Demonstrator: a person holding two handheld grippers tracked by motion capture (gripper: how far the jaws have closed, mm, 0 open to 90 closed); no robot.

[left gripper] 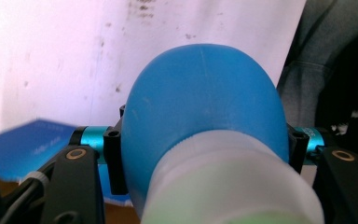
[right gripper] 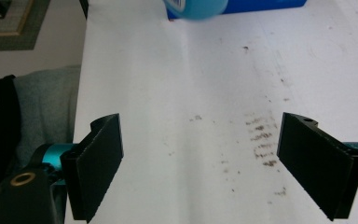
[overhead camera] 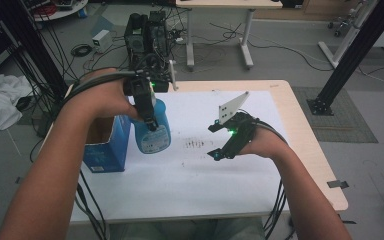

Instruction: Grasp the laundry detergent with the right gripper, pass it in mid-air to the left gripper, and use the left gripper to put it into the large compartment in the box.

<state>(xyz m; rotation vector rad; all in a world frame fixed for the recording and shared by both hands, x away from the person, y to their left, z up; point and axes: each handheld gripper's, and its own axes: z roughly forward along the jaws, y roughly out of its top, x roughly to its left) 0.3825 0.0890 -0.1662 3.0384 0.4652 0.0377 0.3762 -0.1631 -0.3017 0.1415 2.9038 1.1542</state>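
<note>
One blue spray bottle (overhead camera: pixel 153 131), clamped at the neck by the left hand-held gripper (overhead camera: pixel 147 107), held above the white surface (overhead camera: pixel 190 185) beside one blue cardboard box (overhead camera: pixel 105 145). Right hand-held gripper (overhead camera: pixel 219 140) released, jaws wide apart, over dark smudges (overhead camera: pixel 194 144). Bottle label too small to read; box partly hidden behind the forearm.

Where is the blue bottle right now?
In the high view, the blue bottle sits left of centre, clamped in the left hand-held gripper, beside the blue box.
</note>
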